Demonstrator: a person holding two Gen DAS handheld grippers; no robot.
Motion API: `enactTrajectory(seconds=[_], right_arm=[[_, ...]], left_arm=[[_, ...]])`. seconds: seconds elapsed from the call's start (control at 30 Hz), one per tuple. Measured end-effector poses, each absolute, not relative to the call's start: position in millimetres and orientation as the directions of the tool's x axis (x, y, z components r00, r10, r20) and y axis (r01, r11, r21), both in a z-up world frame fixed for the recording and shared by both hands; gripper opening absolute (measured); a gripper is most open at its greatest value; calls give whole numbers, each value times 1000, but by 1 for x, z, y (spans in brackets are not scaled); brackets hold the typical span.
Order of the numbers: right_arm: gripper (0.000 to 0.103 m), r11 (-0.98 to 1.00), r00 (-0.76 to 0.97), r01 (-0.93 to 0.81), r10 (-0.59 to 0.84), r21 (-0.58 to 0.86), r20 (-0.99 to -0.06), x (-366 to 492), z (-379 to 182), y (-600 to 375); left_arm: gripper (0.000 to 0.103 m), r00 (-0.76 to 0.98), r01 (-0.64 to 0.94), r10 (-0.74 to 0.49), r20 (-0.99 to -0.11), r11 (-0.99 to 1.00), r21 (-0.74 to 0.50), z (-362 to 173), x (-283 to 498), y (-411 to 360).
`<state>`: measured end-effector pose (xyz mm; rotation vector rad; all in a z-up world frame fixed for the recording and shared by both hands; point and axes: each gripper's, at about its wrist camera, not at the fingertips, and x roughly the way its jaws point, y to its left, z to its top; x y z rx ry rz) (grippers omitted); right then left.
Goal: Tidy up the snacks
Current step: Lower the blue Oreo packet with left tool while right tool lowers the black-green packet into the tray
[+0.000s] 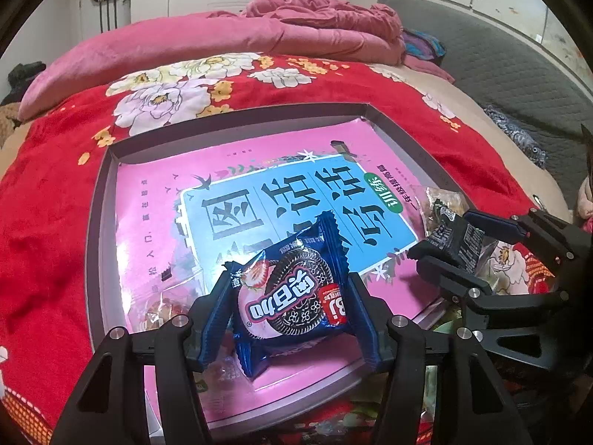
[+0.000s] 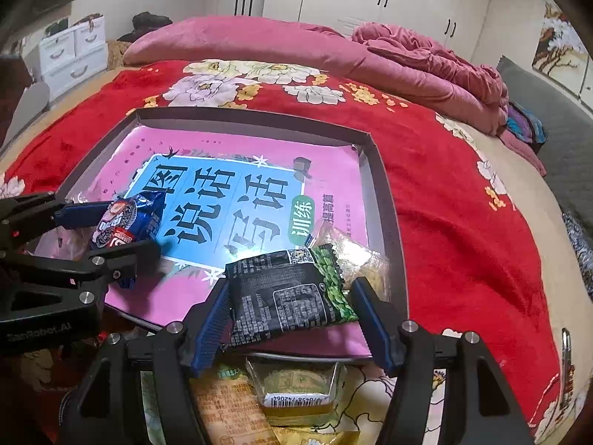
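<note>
Tray on the bedspread; booklet inside it (snack packets before the tray's near rim).

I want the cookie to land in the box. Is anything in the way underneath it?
Nothing visible blocks it. The left gripper holds the blue cookie packet right over the shallow grey box, whose pink book cover is bare just ahead. A clear candy bag lies to the left, off its path.
</note>
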<state>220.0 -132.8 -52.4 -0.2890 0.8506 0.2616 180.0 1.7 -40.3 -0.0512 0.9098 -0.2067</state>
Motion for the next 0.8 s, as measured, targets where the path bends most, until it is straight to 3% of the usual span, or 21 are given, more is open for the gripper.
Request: enactTrajectory(seconds=[0.8], right_arm=[[68, 939, 622, -322, 117, -117, -774, 214, -51, -140]], left_arm=[[62, 576, 157, -232, -784, 972, -172, -40, 179, 2]])
